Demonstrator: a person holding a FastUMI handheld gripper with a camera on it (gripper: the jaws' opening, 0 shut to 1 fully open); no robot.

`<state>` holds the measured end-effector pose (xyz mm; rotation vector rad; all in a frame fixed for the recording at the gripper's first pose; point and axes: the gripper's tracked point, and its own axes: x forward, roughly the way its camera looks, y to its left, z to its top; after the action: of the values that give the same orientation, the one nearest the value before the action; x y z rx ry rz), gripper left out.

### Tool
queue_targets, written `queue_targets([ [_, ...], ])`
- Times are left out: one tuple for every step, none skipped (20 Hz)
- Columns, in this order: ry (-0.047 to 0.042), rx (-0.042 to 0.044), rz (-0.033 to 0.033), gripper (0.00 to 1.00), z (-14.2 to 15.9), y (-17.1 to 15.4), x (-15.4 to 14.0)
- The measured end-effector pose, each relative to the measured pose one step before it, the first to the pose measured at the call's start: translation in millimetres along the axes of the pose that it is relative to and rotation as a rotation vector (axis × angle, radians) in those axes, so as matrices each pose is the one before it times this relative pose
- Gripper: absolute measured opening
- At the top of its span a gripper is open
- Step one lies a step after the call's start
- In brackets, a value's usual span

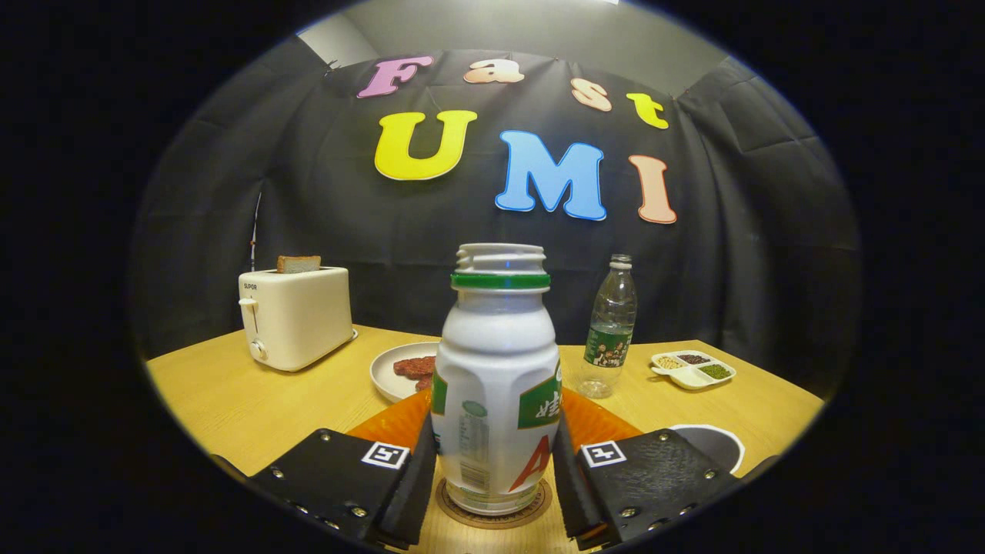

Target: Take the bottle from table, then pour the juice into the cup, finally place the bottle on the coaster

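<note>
A white juice bottle [496, 385] with a green neck ring and no cap stands upright on a round brown coaster [531, 504]. My gripper [492, 469] holds it low on the body, and both fingers [408, 477] lie against its sides. Just right of the right finger, a white-rimmed cup [716, 442] stands on the wooden table [254, 408], partly hidden by that finger.
An orange dish [392, 427] lies just behind the bottle. Farther back are a white plate of meat slices [388, 373], a cream toaster [296, 315] with bread in it, a clear water bottle [610, 327] and a small divided dish of grains [692, 369].
</note>
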<state>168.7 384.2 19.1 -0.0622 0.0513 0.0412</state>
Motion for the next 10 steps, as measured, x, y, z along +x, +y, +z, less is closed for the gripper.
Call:
queue_targets([
  [0.00717,-0.00059,-0.00321,0.67,-3.06,-0.74,1.40],
  [0.00578,-0.00148,0.00494,0.67,-3.45,0.86,0.94],
  [0.00130,-0.00001,0.00155,0.67,-0.61,-0.39,-0.39],
  [-0.00746,0.00443,0.00097,0.67,1.73,-0.45,0.36],
  [0.00079,0.00265,-0.00048,0.67,-1.97,-0.19,0.46],
  [-0.00323,0.00437,-0.00123,0.67,1.37,-1.03,0.83],
  [-0.00045,0.00270,-0.00113,0.67,-0.09,-0.41,0.04],
  [-0.00350,-0.00049,0.00073,0.67,-0.06,0.15,1.31],
  [-0.00108,-0.00031,0.00290,0.68,-0.11,1.15,0.02],
  [0.00044,0.00224,0.00458,0.69,-0.94,1.09,0.97],
])
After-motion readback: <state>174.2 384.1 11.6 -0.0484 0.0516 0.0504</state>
